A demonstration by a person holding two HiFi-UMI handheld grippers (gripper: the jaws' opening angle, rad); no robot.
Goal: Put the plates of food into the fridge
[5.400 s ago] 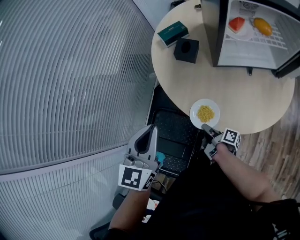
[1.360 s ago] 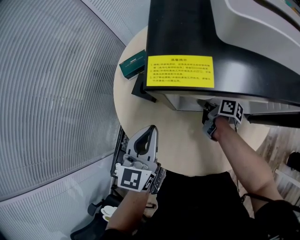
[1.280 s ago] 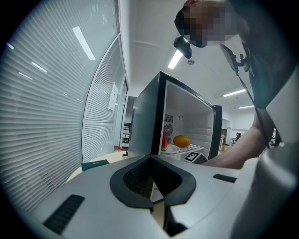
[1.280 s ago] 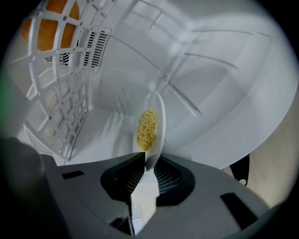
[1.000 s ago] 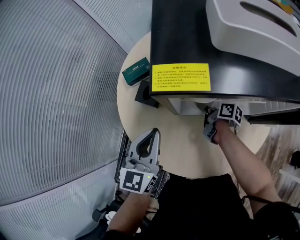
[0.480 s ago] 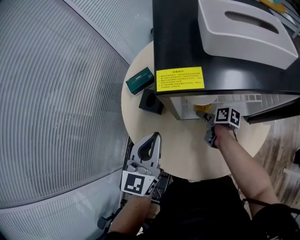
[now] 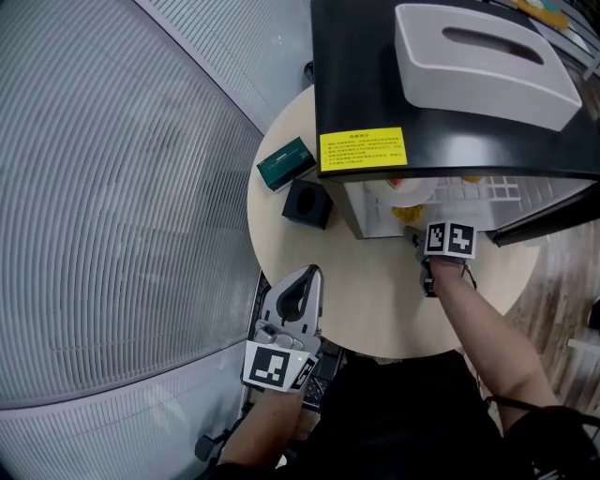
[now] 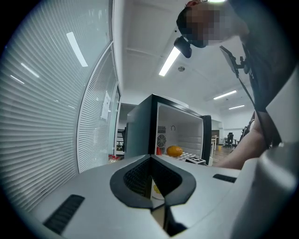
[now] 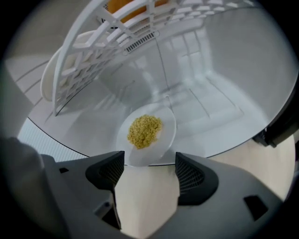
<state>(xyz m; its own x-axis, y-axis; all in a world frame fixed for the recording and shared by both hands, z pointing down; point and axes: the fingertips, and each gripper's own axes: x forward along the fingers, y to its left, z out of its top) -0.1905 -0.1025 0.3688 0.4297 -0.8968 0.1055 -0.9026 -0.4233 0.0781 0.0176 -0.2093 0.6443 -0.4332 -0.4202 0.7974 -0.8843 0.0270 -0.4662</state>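
Note:
A white plate of yellow grains [image 9: 147, 133] lies on the fridge floor [image 9: 205, 107], just inside the front edge. My right gripper [image 9: 149, 168] points down at it. Its jaws have just been opening and now stand wide; the plate's near rim sits at their tips, with neither pad pressing on it. In the head view the right gripper [image 7: 424, 253] is at the fridge's mouth, under the black fridge top [image 7: 375, 75]. An orange food [image 9: 126, 7] rests on the wire shelf [image 9: 117, 32] above. My left gripper [image 7: 298, 292] hangs shut and empty by the table's near edge.
On the round table [image 7: 375, 309] stand a green box [image 7: 286, 162] and a black box [image 7: 307, 203], left of the fridge. A white tissue box [image 7: 483, 64] sits on the fridge top. The open fridge door [image 7: 553, 220] juts out at the right.
My right gripper has let go of the plate and drawn back a little from the fridge's mouth. The plate now lies inside. My left gripper has hardly moved.

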